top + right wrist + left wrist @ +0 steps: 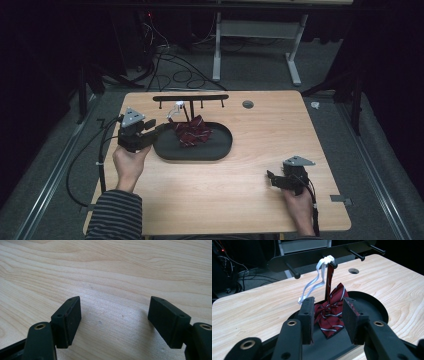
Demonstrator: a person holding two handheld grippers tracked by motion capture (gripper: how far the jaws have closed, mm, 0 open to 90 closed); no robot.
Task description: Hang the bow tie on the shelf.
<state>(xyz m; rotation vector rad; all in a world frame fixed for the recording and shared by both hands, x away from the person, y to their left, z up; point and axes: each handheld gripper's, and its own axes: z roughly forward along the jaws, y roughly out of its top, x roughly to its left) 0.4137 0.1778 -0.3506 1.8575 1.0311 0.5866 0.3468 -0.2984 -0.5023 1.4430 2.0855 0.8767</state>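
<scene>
A dark red bow tie with pale stripes lies in a black oval tray. Its red band rises to a peg of the black rack, where a white strap hangs from the same peg. My left gripper is at the tray's left rim, pointing at the tie. Its jaws are open, and the tie lies just beyond the pads. Over bare wood at the front right, my right gripper is open and holds nothing.
The rack stands along the far edge of the wooden table, with several pegs pointing toward me. A round hole sits in the tabletop right of the rack. Cables trail off the table's left side. Beyond the table are a dark floor and a desk frame.
</scene>
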